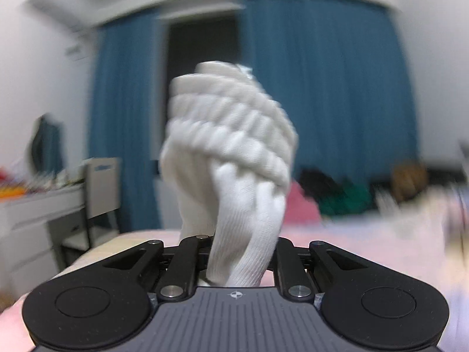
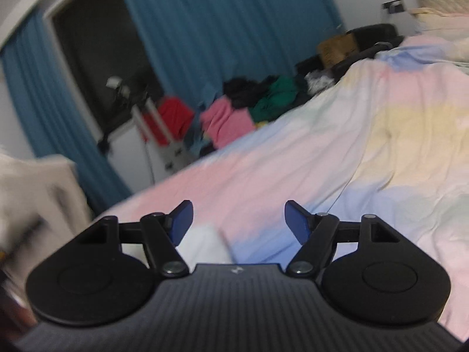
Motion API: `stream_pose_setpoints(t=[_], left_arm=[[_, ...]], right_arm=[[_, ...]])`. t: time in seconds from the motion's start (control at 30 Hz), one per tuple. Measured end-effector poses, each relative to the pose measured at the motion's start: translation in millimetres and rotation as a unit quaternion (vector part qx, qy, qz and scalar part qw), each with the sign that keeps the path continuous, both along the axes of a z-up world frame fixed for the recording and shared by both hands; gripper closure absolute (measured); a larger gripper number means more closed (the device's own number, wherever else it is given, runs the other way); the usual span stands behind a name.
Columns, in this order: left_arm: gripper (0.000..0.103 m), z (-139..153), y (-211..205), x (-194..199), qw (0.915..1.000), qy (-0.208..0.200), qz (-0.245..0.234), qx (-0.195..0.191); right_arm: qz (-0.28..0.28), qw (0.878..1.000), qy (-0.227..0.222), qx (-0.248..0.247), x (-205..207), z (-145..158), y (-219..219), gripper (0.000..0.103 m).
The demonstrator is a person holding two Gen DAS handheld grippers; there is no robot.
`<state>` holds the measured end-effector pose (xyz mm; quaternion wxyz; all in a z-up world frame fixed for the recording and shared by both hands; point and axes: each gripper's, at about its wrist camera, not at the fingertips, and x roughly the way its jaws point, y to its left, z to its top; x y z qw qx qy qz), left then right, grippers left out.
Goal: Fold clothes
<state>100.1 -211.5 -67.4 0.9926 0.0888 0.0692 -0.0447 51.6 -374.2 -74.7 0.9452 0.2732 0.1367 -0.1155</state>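
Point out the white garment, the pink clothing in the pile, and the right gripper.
white garment (image 1: 234, 146): left wrist view, on its ribbed knit bulge.
pink clothing (image 2: 227, 121): right wrist view, middle of the heap.
right gripper (image 2: 239, 220): right wrist view, midway between its open blue fingertips.

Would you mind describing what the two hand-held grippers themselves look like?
Both share a build: a ribbed dark-grey body with a small round marking, two black rounded lobes with circular insets, and black linkage arms on silver pins. The right hand-held gripper has blue pads. The left hand-held gripper has its pads hidden. No cables or sleeves show.
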Motion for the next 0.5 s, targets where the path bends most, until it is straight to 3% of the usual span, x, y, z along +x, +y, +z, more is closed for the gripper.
stream_pose_setpoints(t=[0.07,0.13,0.23,0.3,0.37,0.43,0.5], left_arm=[[0.088,-33,-27,7,0.9970,0.050,-0.033,0.049],[0.086,-63,-46,16,0.9882,0.101,-0.057,0.100],[0.081,-78,-55,16,0.9815,0.095,-0.072,0.150],[0.071,-72,-56,21,0.9763,0.110,-0.087,0.165],[0.037,-64,-49,28,0.9697,0.137,-0.106,0.172],[0.025,-55,-36,25,0.9649,0.143,-0.126,0.181],[0.023,-52,-19,10,0.9591,0.144,-0.142,0.198]], right_arm=[[-0.010,1.000,-0.013,0.010,1,-3,-10,0.031],[-0.005,1.000,-0.019,0.024,3,-9,-18,0.031],[0.025,0.997,-0.018,0.071,6,-23,-31,0.031],[0.046,0.993,-0.013,0.106,13,-31,-33,0.031],[0.065,0.989,-0.007,0.135,19,-38,-34,0.031],[0.082,0.984,0.002,0.157,23,-44,-31,0.031],[0.092,0.980,0.013,0.175,25,-49,-26,0.031]])
